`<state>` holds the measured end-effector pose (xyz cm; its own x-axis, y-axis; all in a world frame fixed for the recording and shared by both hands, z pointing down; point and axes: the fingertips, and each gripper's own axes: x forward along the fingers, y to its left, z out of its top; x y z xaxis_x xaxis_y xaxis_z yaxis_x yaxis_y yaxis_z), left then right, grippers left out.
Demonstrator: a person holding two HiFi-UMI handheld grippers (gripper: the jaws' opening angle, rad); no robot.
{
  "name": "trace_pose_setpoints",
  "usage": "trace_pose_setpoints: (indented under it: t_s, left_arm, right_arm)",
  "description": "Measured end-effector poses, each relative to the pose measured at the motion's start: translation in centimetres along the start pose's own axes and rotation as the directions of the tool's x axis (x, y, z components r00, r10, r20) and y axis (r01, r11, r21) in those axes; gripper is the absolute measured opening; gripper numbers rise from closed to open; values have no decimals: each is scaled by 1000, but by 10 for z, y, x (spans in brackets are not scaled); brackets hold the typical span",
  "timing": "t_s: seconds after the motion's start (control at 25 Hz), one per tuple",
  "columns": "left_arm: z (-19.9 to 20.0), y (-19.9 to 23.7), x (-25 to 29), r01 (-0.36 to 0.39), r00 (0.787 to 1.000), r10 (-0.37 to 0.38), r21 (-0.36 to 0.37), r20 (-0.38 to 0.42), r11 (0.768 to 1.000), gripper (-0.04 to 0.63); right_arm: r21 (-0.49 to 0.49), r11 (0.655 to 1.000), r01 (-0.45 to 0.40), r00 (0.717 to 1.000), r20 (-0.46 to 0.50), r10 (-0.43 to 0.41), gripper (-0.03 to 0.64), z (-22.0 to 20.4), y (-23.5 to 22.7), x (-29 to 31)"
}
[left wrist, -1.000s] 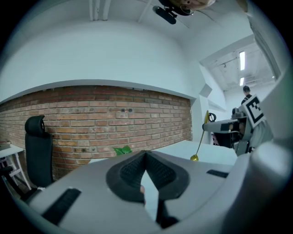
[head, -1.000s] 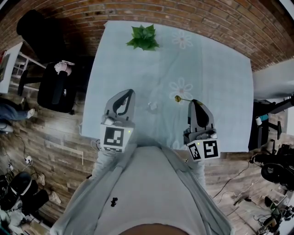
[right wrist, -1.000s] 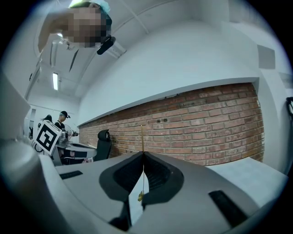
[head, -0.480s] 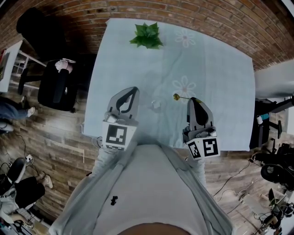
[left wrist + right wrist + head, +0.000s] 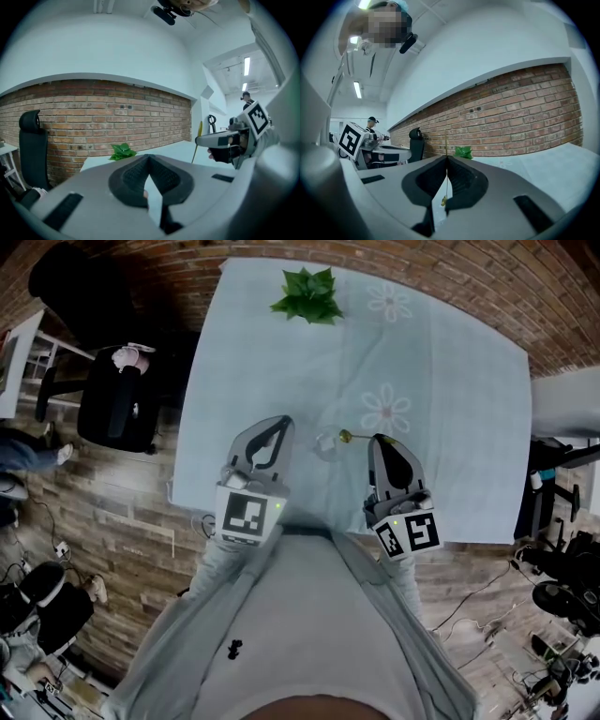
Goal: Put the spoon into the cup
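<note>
In the head view, the right gripper (image 5: 377, 440) pinches the spoon (image 5: 345, 436) by its handle, and the golden bowl hangs just beside the small cup (image 5: 325, 443) on the table (image 5: 450, 381), not yet over its mouth. The cup looks light, so a sideways brush from the bowl could tip it or push it along the cloth. The left gripper (image 5: 278, 421) hovers near the cup's other side without steadying it. Compared with a second ago, the right gripper has swung in toward the cup. The bowl, which was well apart from the cup then, now sits next to it.

In the left gripper view, that gripper's jaws are pressed together with nothing gripped. The spoon shows as a thin yellow stem rising from the right gripper. The cup is hidden behind the gripper body.

In the right gripper view, the jaws close on the thin handle alone. With so slim a hold, the spoon may pivot or slip if its bowl catches the rim.
</note>
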<state>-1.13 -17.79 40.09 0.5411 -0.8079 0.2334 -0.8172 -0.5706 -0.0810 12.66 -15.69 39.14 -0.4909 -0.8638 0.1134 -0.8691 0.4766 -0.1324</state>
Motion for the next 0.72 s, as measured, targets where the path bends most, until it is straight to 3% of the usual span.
trace_pose_setpoints:
  t_s: [0.72]
  left_arm:
    - [-31,2,-3,3,998,-6,-43,-56,999,18]
  right_arm:
    - [111,994,10,988,-155,7,20,-82,-3,27]
